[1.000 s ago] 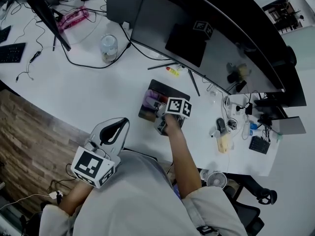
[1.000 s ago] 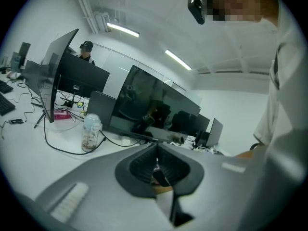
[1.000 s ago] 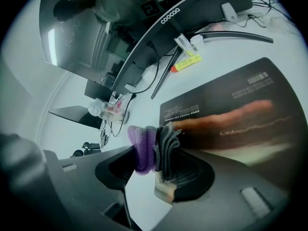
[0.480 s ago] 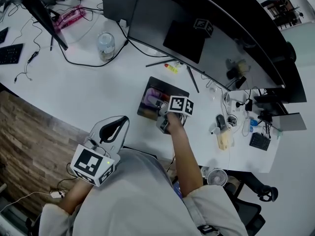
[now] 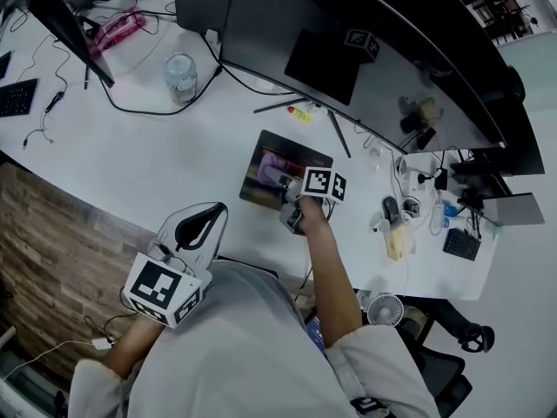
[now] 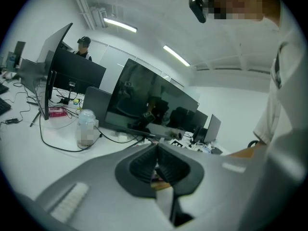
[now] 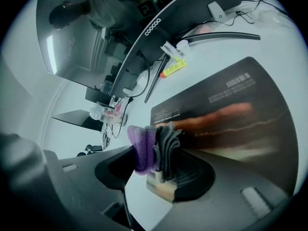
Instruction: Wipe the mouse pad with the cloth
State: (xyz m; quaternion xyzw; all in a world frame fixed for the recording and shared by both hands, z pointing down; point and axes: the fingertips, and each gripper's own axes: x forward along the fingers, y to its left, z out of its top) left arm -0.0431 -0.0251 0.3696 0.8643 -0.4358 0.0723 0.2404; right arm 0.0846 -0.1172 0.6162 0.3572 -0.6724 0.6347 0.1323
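Head view: mouse pad [image 5: 287, 151], dark, rectangular, printed, lies flat on the white counter [image 5: 157, 164] in front of the curved monitor [image 5: 348, 68].

Right gripper view: cloth [image 7: 153, 147], purple and grey, is bunched into folds. It is pinched between the right gripper's [image 7: 154, 163] fingers [image 7: 115, 167], which are closed on it. The bunch sits at the near edge of the pad [image 7: 226, 114]; I cannot tell if it presses on the surface.

Head view: right gripper [image 5: 287, 194] reaches over the pad's near side, its marker cube uppermost and the person's arm stretched behind it.

Left gripper [image 5: 216, 212]: well apart from the pad, at the counter's near edge, close to the person's body. In the left gripper view its [image 6: 156, 163] fingers [image 6: 142, 165] meet with nothing between them.

Other items on the counter:
- Clear bottle [image 5: 180, 77], upright, far left of the pad.
- Yellow marker [image 5: 302, 116], just beyond the pad.
- Black cables [image 5: 130, 107], looping near the bottle.
- Small fan [image 5: 384, 309], at the right.
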